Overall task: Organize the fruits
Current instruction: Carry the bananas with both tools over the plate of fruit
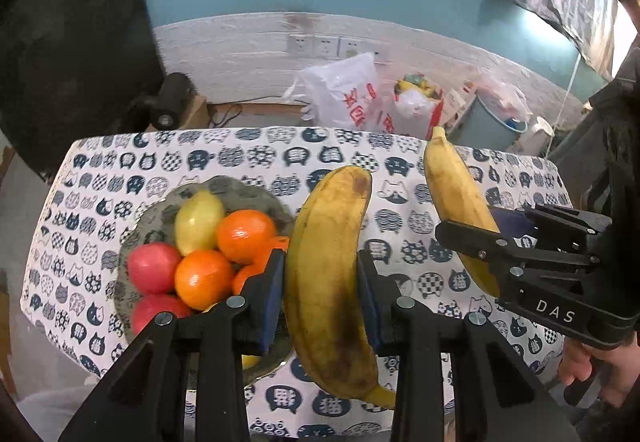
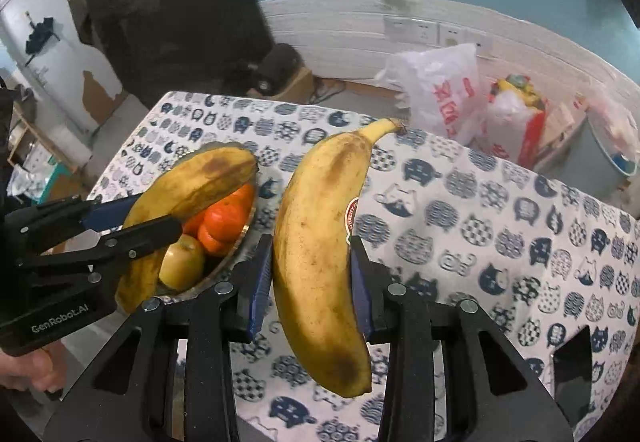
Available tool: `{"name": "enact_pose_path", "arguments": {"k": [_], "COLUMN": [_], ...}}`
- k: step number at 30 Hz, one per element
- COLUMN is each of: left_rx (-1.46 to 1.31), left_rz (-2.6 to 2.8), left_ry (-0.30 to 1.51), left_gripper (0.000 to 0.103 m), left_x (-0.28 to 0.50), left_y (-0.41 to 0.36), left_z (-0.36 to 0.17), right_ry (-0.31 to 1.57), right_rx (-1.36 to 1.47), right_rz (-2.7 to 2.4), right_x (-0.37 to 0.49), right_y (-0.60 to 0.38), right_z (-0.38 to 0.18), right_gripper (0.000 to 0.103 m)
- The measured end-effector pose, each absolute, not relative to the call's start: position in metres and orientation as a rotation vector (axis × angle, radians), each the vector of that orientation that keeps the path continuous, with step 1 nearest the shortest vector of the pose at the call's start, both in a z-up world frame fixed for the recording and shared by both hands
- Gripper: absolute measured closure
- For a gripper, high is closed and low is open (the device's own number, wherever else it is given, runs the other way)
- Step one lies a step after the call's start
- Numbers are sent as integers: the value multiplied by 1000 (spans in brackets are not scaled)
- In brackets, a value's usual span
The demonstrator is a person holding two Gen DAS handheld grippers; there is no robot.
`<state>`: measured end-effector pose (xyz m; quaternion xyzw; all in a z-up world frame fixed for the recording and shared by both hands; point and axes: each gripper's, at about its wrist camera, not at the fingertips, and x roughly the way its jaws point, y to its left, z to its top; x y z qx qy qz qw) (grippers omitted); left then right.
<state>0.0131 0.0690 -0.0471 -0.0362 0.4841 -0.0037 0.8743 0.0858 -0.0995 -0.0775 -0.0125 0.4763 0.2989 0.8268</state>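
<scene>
A brown-blotched yellow banana [image 1: 328, 282] is clamped by the left gripper [image 1: 320, 290]; a stickered yellow banana [image 2: 320, 266] by the right gripper [image 2: 310, 278], beside the grey fruit bowl [image 1: 256, 190].

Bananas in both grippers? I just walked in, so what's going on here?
A person is sorting fruit. The left gripper clamps a bruised, brown-streaked banana beside the grey bowl of oranges, apples and a lemon. The right gripper clamps a cleaner yellow stickered banana. Both hang above the cat-print tablecloth.
</scene>
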Motion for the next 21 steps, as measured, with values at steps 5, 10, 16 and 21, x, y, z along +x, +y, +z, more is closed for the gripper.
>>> {"name": "enact_pose_path", "arguments": {"k": [5,10,16,21], "left_rx": [-120,-158,-205,-229], "left_rz": [31,77,124,154], "left_ry": [1008,1005,1008,1020], "left_gripper": [68,68,68,68], "left_x": [9,6,2,1], "left_y": [97,126,159,179], "left_z": [-48,-50,-59,-70], "right_ry": [1016,1023,1040,1063], "right_rx": [-35,-40,-61,-80], "right_rz": [671,715,768,798], "right_x": [87,90,90,91], "right_y": [-73,-42,-5,22], "right_z": [-75,-74,-78,-87], "right_gripper": [69,69,68,68]}}
